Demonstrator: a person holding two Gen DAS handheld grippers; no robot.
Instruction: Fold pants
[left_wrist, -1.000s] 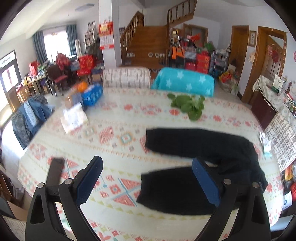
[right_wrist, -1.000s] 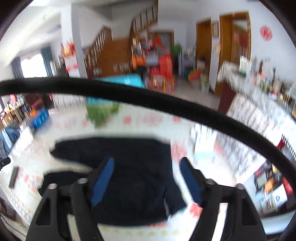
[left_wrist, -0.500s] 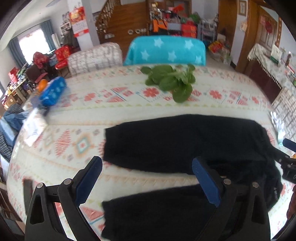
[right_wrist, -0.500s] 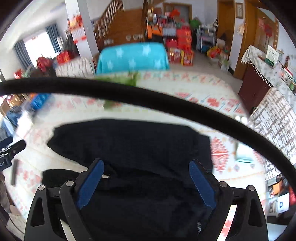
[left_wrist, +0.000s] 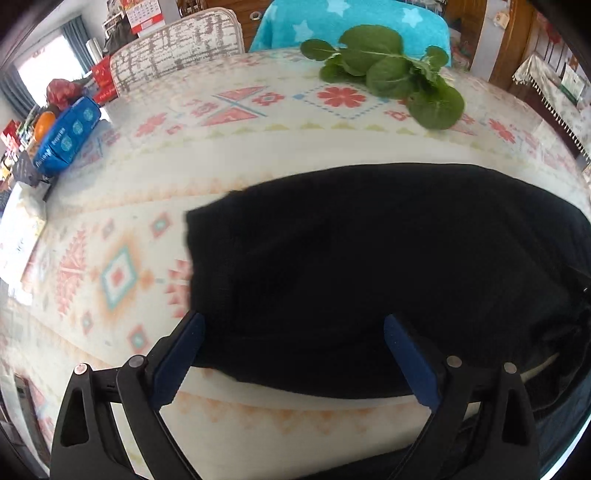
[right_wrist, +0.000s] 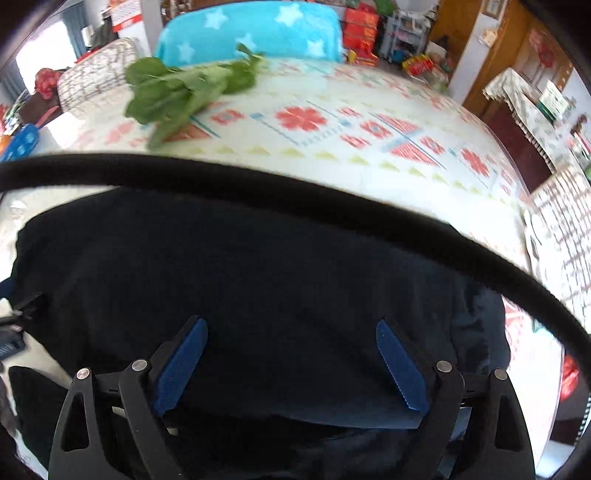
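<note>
Black pants (left_wrist: 369, 258) are shown spread flat on a tabletop (left_wrist: 258, 147) covered by a cream cloth printed with red and teal motifs. In the left wrist view, the garment fills the centre and the 3 o'clock side, with one leg hem seen as a straight edge toward 9 o'clock. The left gripper (left_wrist: 291, 354) is held low over the near edge of that leg; its blue-padded fingers (left_wrist: 177, 362) are spread wide apart, with fabric seen between them but nothing clamped. In the right wrist view, the pants (right_wrist: 258, 288) occupy the whole lower half of the frame. The right gripper (right_wrist: 291, 365) is likewise held over the dark cloth with its fingers (right_wrist: 400, 369) wide apart and nothing pinched. A black cable (right_wrist: 258, 192) is seen arching across this view from 9 o'clock to 4 o'clock, in front of the lens. A bunch of leafy greens (left_wrist: 391, 70) lies on the tabletop at 12 o'clock beyond the pants, well apart from them; the same greens (right_wrist: 184, 88) appear at 11 o'clock in the right view. A blue box (left_wrist: 66, 136) rests at 10 o'clock near the table edge. A turquoise star-patterned chair cover (right_wrist: 251, 29) stands behind the tabletop at 12 o'clock.
</note>
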